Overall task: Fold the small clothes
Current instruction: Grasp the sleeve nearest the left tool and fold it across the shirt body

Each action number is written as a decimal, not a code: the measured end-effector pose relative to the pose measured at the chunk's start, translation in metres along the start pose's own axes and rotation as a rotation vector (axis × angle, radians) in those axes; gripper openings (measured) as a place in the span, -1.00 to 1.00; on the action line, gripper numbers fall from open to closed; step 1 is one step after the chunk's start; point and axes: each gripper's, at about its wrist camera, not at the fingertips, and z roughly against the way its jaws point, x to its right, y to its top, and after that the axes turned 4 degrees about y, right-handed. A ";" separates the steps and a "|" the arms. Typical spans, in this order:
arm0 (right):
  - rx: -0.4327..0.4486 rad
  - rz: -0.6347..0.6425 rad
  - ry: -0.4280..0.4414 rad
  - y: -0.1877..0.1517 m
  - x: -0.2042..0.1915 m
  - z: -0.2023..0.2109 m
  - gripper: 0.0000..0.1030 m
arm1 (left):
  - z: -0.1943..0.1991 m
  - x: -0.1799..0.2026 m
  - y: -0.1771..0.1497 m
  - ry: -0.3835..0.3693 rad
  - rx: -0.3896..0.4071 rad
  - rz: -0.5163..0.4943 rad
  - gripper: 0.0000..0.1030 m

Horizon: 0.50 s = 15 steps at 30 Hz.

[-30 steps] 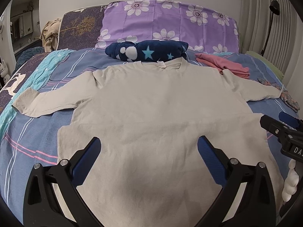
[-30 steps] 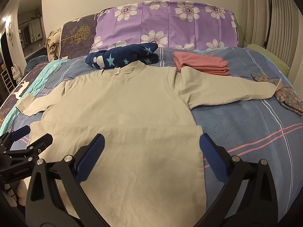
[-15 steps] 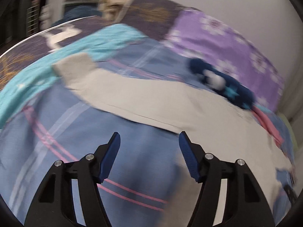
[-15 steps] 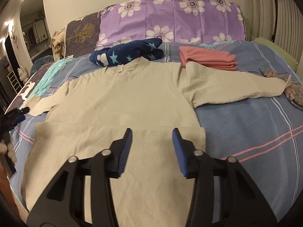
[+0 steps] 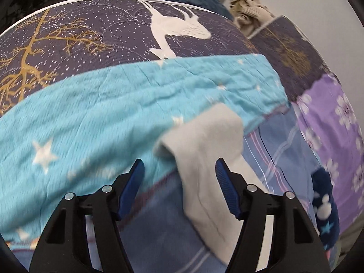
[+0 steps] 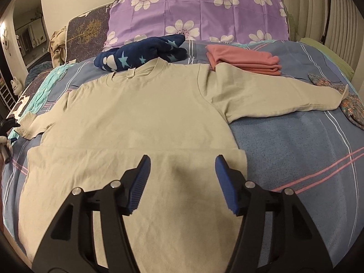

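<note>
Left wrist view first: the left gripper (image 5: 178, 188) is over the shirt's left sleeve (image 5: 204, 159), whose cuff lies across the edge of the turquoise blanket (image 5: 102, 122) on the bed (image 6: 295, 141). Its fingers (image 5: 224, 191) have just been closing and stand part-way apart, with the sleeve running up between them, but the pads press on nothing yet; released, then, not gripping. That picture is smeared, so how close the pads hang to the cloth I cannot tell.

Over in the right wrist view, the beige shirt (image 6: 141, 113) lies flat, face down or up I cannot say, collar toward the pillows, both sleeves spread wide, hem folded up in a straight band. The right gripper (image 6: 182, 182) hovers above that band near its right corner, fingers (image 6: 225, 182) half spread after reopening a touch, empty. A folded pink garment (image 6: 243, 60) and a navy starred one (image 6: 141, 52) lie beyond the collar.

By my reading, the sleeve fold is in hand. Next move calls for the left fingers to drop onto the cuff, clamp through both layers, then carry it inward across the chest without dragging the body or the blanket beneath.
</note>
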 end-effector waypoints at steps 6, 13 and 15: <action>-0.013 -0.046 -0.023 0.002 0.013 -0.011 0.19 | 0.011 0.047 0.014 -0.123 0.022 -0.071 -0.92; -0.003 -0.027 -0.007 0.009 0.007 -0.014 0.21 | 0.134 0.208 -0.104 -0.482 0.133 -0.618 -0.91; -0.001 -0.023 -0.003 0.010 0.005 -0.015 0.22 | 0.159 0.241 -0.164 -0.541 0.145 -0.769 -0.83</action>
